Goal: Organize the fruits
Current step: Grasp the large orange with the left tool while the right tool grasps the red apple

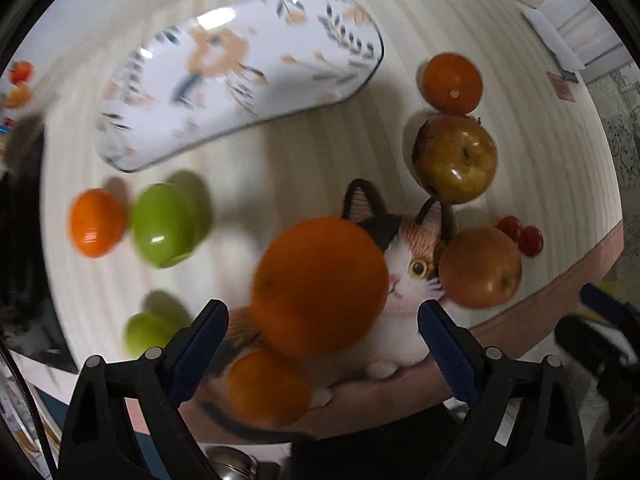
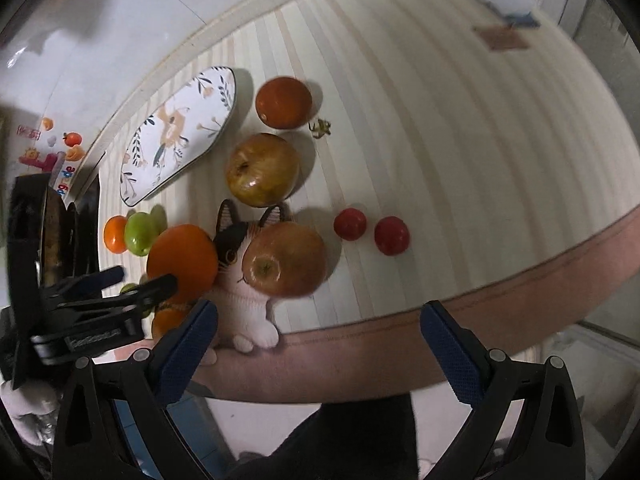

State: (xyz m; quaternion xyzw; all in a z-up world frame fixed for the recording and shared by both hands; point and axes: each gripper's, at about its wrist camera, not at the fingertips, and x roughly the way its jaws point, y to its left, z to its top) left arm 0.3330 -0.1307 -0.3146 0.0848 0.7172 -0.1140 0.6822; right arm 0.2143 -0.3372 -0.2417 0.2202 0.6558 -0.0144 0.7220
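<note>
Fruits lie loose on the striped cloth of the counter (image 2: 460, 120), none on the floral plate (image 2: 180, 132) that sits empty toward the far left edge. In the right wrist view, going left to right: a small orange fruit (image 2: 115, 234) touches a green fruit (image 2: 139, 233) near the left edge; a big orange (image 2: 182, 262) lies by the near edge, over part of a cat picture (image 2: 236, 252) printed on the cloth; a reddish apple (image 2: 285, 260) covers the cat's other side. Behind it sits a yellow-brown apple (image 2: 263, 169), with a dark orange tomato-like fruit (image 2: 284, 102) beyond that. Two small red fruits (image 2: 371, 230) lie apart to the right.

The left claw (image 1: 323, 320) hangs straight above the big orange (image 1: 320, 284), jaws wide on either side of it, pads not touching; a smaller orange (image 1: 268, 388) lies nearer the edge. The right claw (image 2: 318, 322) stands wide over the counter's near pink edge, holding nothing.
</note>
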